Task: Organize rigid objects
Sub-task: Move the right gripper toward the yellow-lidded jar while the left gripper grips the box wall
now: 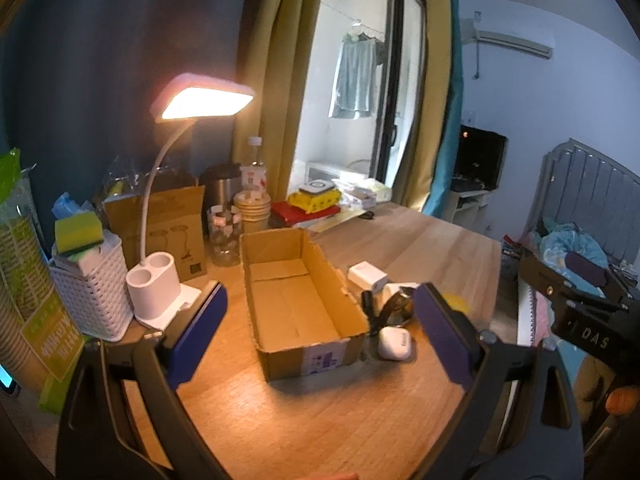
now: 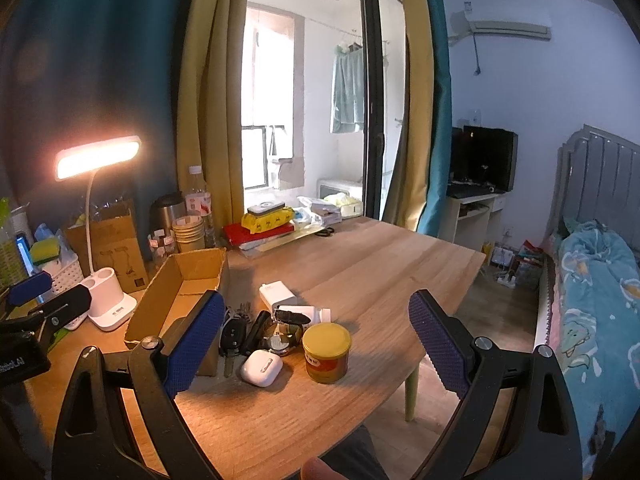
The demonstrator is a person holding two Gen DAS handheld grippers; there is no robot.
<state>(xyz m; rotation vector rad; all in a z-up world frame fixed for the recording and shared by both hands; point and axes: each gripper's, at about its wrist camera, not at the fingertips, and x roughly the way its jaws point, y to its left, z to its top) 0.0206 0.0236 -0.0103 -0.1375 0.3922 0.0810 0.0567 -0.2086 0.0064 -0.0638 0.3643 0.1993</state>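
Observation:
An open cardboard box (image 1: 296, 300) (image 2: 176, 292) lies empty on the wooden table. Just right of it sit a white earbud case (image 1: 394, 343) (image 2: 261, 368), a wristwatch (image 1: 396, 308) (image 2: 282, 338), a car key (image 2: 231, 336), a white charger (image 1: 366, 276) (image 2: 276, 294) and a yellow-lidded tin (image 2: 327, 352). My left gripper (image 1: 320, 336) is open, hovering over the box's near end. My right gripper (image 2: 318, 348) is open too, held above the cluster of small objects. Nothing is between either pair of blue pads.
A lit desk lamp (image 1: 200, 96) (image 2: 98, 156) with a white base stands left of the box. A white basket (image 1: 92, 292), paper bag, jar, cups and bottle crowd the back left. Books (image 2: 260, 232) lie at the back. The table edge and a bed (image 2: 596, 280) are to the right.

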